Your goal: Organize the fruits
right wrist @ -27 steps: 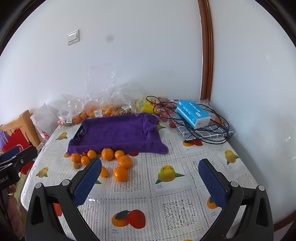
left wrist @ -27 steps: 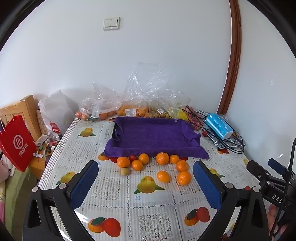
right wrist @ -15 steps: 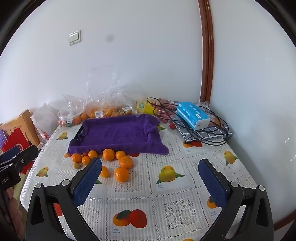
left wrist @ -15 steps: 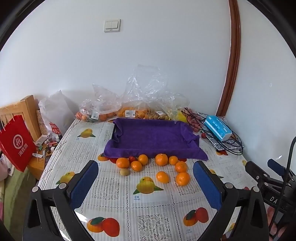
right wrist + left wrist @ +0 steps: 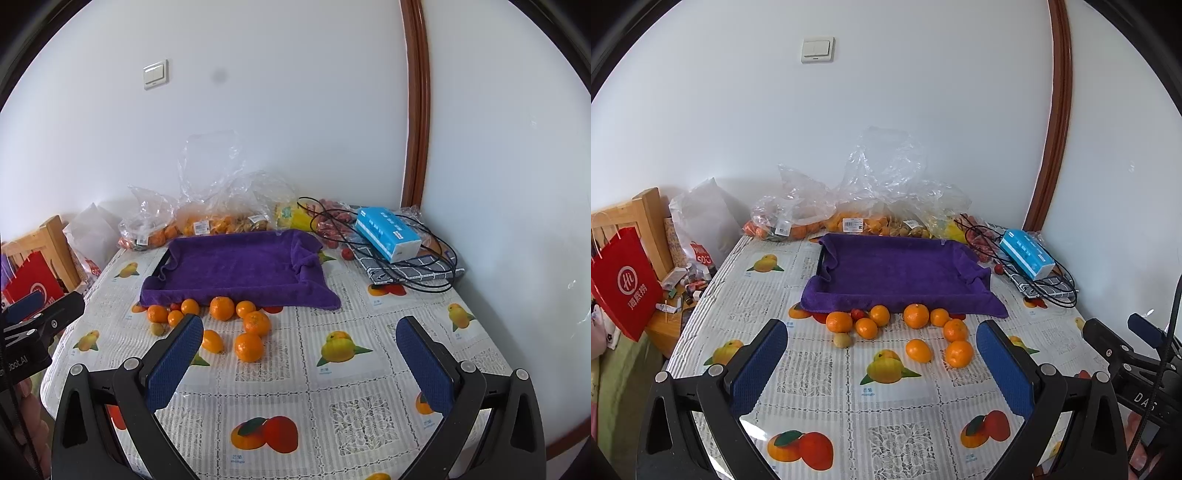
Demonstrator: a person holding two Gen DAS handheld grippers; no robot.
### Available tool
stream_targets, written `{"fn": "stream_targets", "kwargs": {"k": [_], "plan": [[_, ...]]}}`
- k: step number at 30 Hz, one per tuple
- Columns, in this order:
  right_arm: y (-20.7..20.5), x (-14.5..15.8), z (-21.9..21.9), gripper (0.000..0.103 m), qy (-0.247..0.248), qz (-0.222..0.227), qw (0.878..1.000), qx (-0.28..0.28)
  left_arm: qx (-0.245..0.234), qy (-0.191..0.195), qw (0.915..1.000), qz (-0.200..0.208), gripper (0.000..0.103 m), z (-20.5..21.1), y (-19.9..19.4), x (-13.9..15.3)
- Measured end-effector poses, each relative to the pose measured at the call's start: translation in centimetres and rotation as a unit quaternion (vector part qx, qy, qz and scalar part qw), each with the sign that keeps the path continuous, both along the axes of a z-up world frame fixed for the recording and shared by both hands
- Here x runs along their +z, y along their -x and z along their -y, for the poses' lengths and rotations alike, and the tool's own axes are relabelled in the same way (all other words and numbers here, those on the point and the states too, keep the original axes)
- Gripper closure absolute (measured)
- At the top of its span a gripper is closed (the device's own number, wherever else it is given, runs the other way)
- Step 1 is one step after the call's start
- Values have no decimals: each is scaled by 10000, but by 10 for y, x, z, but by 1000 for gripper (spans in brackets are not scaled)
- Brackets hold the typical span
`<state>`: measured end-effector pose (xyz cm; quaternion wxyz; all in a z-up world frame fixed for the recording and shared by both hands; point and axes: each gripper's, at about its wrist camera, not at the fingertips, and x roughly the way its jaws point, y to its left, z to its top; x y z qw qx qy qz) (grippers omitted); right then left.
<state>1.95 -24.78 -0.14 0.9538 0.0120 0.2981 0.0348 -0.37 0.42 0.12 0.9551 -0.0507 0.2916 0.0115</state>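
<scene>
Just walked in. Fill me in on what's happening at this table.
A person holds a hand-held gripper in each hand, the left and right, both open and empty above the tablecloth. Loose oranges lie in front of the purple towel-lined tray, which holds nothing yet. No fruit has been picked up.

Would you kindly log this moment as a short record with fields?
surface: table with fruit-print cloth
tray: purple towel-lined tray, no fruit in it
loose fruit: oranges clustered on the cloth before the tray's near edge
left hand-held gripper: open, holding nothing
right hand-held gripper: open, holding nothing
behind tray: plastic bags of fruit
</scene>
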Motion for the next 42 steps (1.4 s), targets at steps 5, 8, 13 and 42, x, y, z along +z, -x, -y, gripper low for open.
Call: {"fn": "stream_targets", "kwargs": {"k": [5,8,13,42], "plan": [[0,0,-1,0,-16,-11,10000,5,2,17,10000,20,1,-2,3,-3],[2,-1,-1,0,-32,4,10000,5,16,22,10000,24,0,-4,4,-4],[2,-2,-2,0,-50,14,10000,22,27,5,10000,37,1,-5,5,-4],[7,2,-5,0,-32,107,9999,33,26,48,10000,69,0,-6,7,-4]]}}
